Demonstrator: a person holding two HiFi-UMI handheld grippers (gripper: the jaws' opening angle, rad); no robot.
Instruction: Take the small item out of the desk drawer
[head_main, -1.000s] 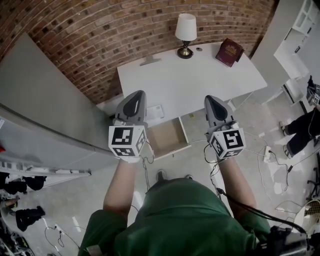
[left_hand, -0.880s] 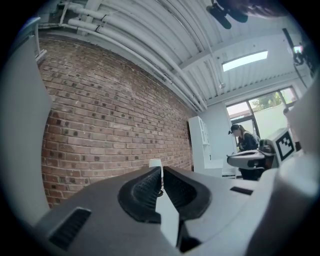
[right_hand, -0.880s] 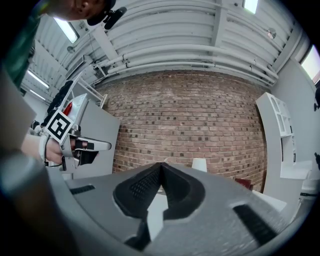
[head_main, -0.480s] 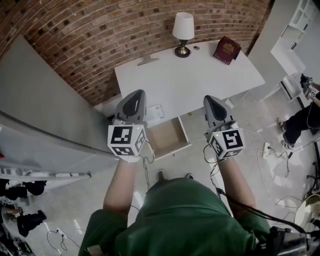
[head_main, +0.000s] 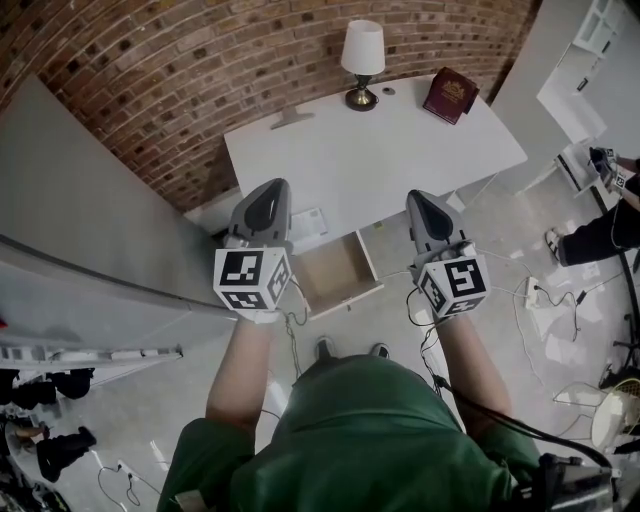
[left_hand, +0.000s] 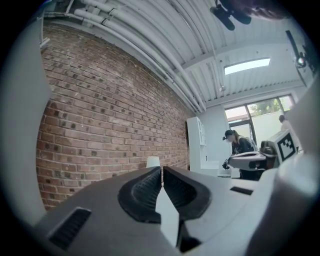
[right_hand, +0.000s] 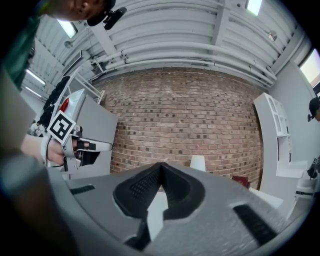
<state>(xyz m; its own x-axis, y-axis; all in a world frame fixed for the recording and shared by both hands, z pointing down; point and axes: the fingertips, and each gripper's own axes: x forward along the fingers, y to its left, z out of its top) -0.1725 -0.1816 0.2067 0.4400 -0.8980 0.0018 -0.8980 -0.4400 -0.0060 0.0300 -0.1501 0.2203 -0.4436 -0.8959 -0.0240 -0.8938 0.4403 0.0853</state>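
Observation:
The white desk (head_main: 380, 150) stands against the brick wall, and its drawer (head_main: 336, 276) is pulled open below the front edge. The drawer's pale bottom shows bare, and I see no small item in it. My left gripper (head_main: 271, 188) hovers level just left of the drawer, jaws pressed together on nothing (left_hand: 162, 169). My right gripper (head_main: 419, 197) is held level to the right of the drawer, shut and empty as well (right_hand: 161, 165). Both are well above the drawer and apart from it.
A lamp (head_main: 362, 60) and a red book (head_main: 451, 95) sit at the back of the desk. A grey panel (head_main: 90, 250) runs along the left. Cables (head_main: 545, 300) lie on the floor to the right, where a person (head_main: 610, 225) stands. A white slip (head_main: 310, 222) lies beside the drawer.
Both grippers have kept their place and stayed shut. The head view has drifted slightly, and the person at the right edge has shifted.

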